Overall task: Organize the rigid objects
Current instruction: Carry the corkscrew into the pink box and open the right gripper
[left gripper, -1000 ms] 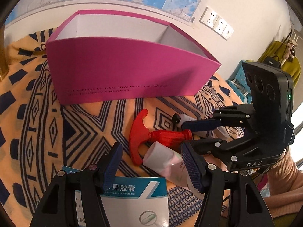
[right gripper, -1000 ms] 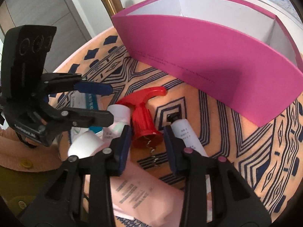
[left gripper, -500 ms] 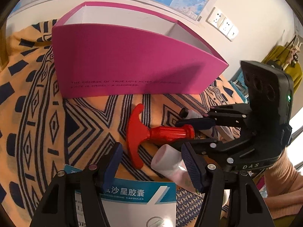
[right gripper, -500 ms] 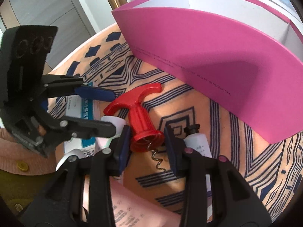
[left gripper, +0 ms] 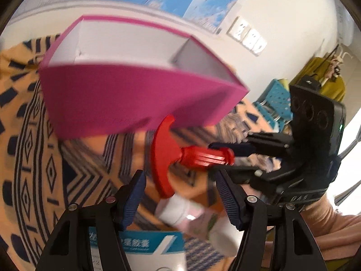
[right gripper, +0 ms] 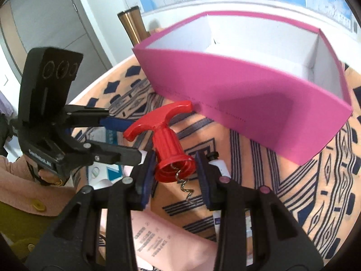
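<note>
My right gripper [right gripper: 176, 176] is shut on the bell end of a red corkscrew [right gripper: 167, 140] and holds it off the cloth, its metal spiral hanging below. In the left wrist view the red corkscrew [left gripper: 178, 155] hangs in front of the pink box, held by the right gripper [left gripper: 227, 155]. The pink box [right gripper: 248, 92] with a white inside stands open behind. My left gripper [left gripper: 180, 196] is open and empty above a white and pink bottle [left gripper: 194, 219].
A blue and white medicine box [left gripper: 144, 248] lies under the left gripper. A white tube with a black cap [right gripper: 217, 163] and a pink pack [right gripper: 162, 237] lie near the right gripper. A patterned orange cloth [right gripper: 304, 192] covers the table. A bronze flask [right gripper: 132, 24] stands behind the box.
My right gripper has closed on the red corkscrew and lifted it off the cloth toward the pink box. My left gripper has stayed open over the bottle.
</note>
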The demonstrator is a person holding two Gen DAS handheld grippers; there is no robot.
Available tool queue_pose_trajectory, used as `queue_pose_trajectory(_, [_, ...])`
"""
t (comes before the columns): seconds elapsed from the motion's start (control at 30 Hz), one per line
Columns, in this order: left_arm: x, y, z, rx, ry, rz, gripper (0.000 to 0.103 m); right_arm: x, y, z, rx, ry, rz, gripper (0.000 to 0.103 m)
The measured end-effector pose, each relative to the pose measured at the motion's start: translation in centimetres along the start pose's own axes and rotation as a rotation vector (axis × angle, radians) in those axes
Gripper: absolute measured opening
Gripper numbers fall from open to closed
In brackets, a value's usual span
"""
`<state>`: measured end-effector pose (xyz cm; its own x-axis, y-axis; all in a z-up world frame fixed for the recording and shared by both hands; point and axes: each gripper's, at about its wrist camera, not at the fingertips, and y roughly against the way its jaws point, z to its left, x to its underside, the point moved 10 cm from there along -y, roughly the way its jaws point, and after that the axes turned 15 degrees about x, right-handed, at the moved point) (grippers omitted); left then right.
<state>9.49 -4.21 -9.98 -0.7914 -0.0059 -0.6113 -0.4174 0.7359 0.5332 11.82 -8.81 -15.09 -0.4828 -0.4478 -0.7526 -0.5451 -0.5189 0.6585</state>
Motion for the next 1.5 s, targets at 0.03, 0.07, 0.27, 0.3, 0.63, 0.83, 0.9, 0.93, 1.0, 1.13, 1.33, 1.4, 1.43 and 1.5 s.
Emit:
queue_pose_trajectory(0.03, [-0.4, 0.1, -0.4, 0.003, -0.013, -0.007, 0.064, -0.2, 0.4, 0.1, 0.005, 0.006, -0.012, 0.038])
queue_pose_trajectory(0.07, [-0.7, 0.2, -0.9, 0.004, -0.028, -0.014, 0.064, -0.2, 0.8, 0.0, 0.011, 0.010, -0.018, 0.038])
queue_pose_trajectory(0.27, [-2.6, 0.5, -3.2, 0.012, -0.097, -0.040, 0.063, -1.4, 3.5, -1.0, 0.051, 0.014, -0.078, 0.038])
queue_pose_trajectory(0.3, [-3.0, 0.6, -3.7, 0.012, -0.114, -0.046, 0.063, -1.6, 3.8, -1.0, 0.056, 0.016, -0.087, 0.038])
queue_pose_trajectory(0.63, [-8.0, 0.5, -6.6, 0.016, -0.232, -0.088, 0.063, -5.0, 7.4, -3.3, 0.122, 0.042, -0.190, 0.038])
queue_pose_trajectory(0.83, [-10.3, 0.0, -7.2, 0.011, -0.255, -0.093, 0.063, -7.1, 7.6, -4.6, 0.150, 0.046, -0.215, 0.038])
queue_pose_trajectory(0.9, [-10.8, -0.2, -7.4, 0.011, -0.264, -0.094, 0.063, -7.5, 7.9, -5.1, 0.149, 0.038, -0.223, 0.038])
queue_pose_trajectory(0.93, [-11.0, -0.4, -7.4, 0.012, -0.266, -0.094, 0.063, -7.6, 7.9, -5.3, 0.150, 0.036, -0.224, 0.038])
queue_pose_trajectory(1.0, [-11.6, -0.7, -7.3, 0.008, -0.264, -0.094, 0.063, -8.2, 7.8, -6.1, 0.151, 0.028, -0.225, 0.038])
queue_pose_trajectory(1.13, [-12.6, -1.6, -6.5, 0.017, -0.235, -0.082, 0.063, -9.1, 7.0, -7.1, 0.159, 0.025, -0.216, 0.038])
queue_pose_trajectory(1.33, [-13.4, -3.5, -4.4, 0.021, -0.164, -0.054, 0.063, -9.7, 4.3, -8.7, 0.176, 0.024, -0.164, 0.038])
queue_pose_trajectory(1.4, [-13.4, -4.1, -3.7, 0.007, -0.148, -0.045, 0.063, -9.7, 3.6, -9.2, 0.187, 0.020, -0.151, 0.038])
queue_pose_trajectory(1.43, [-13.3, -4.4, -3.4, 0.000, -0.140, -0.040, 0.063, -9.7, 3.2, -9.5, 0.187, 0.013, -0.141, 0.038])
queue_pose_trajectory(1.5, [-13.0, -4.8, -3.0, -0.019, -0.133, -0.035, 0.063, -9.6, 2.4, -10.1, 0.193, 0.005, -0.114, 0.038])
